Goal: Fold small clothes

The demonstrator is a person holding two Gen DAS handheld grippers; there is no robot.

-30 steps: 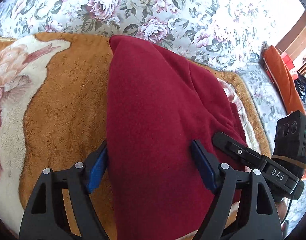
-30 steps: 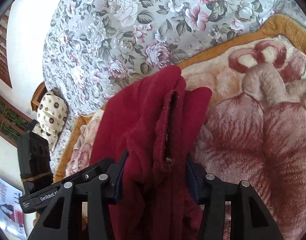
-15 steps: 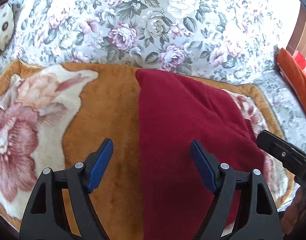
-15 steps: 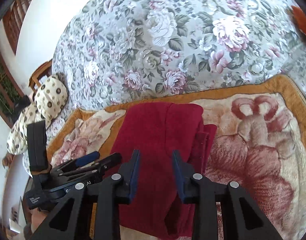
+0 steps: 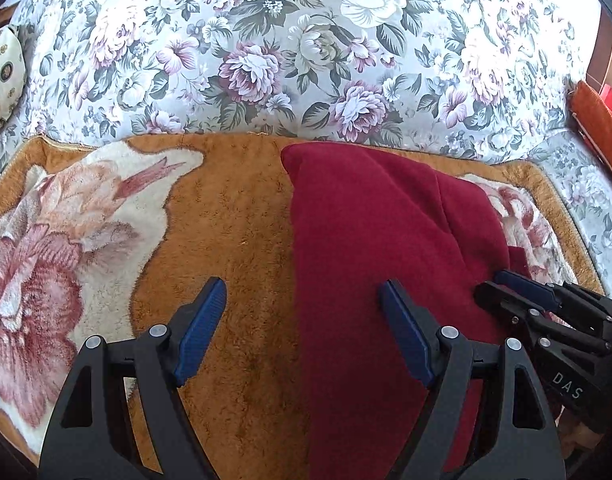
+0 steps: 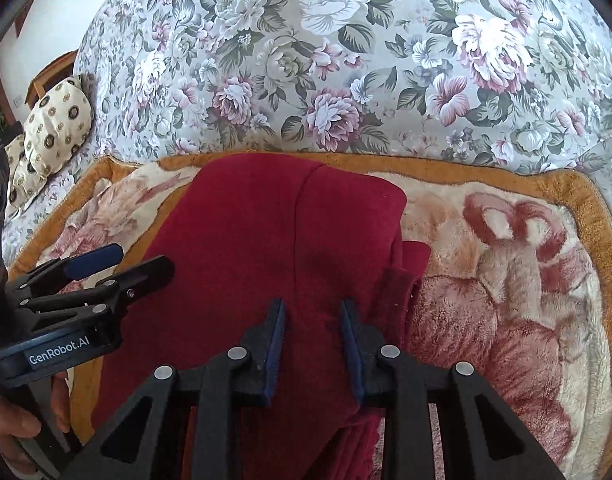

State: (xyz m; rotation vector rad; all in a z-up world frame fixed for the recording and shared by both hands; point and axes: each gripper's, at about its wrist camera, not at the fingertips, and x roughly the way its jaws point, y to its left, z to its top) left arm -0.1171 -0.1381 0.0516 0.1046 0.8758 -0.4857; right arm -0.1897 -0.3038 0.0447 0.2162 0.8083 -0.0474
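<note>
A dark red fleece garment [image 5: 378, 240] lies folded in a long strip on an orange and cream plush blanket [image 5: 234, 216]; it also shows in the right wrist view [image 6: 266, 232]. My left gripper [image 5: 302, 308] is open and empty, hovering over the garment's left edge. My right gripper [image 6: 313, 312] is open with a narrow gap, empty, just above the garment's near right part. A loose flap [image 6: 402, 280] sticks out at the garment's right side. Each gripper shows in the other's view, the right one [image 5: 502, 284] and the left one [image 6: 134, 264].
The blanket [image 6: 506, 248] lies on a bed with a grey floral cover [image 5: 306, 48]. A cream patterned pillow [image 6: 54, 124] lies at the far left. An orange cushion [image 5: 598, 120] and wooden furniture stand at the right edge.
Both grippers have let go of the red garment and pulled back and up. The garment now lies flat on the blanket. The right jaws went from gripping cloth to standing open.
</note>
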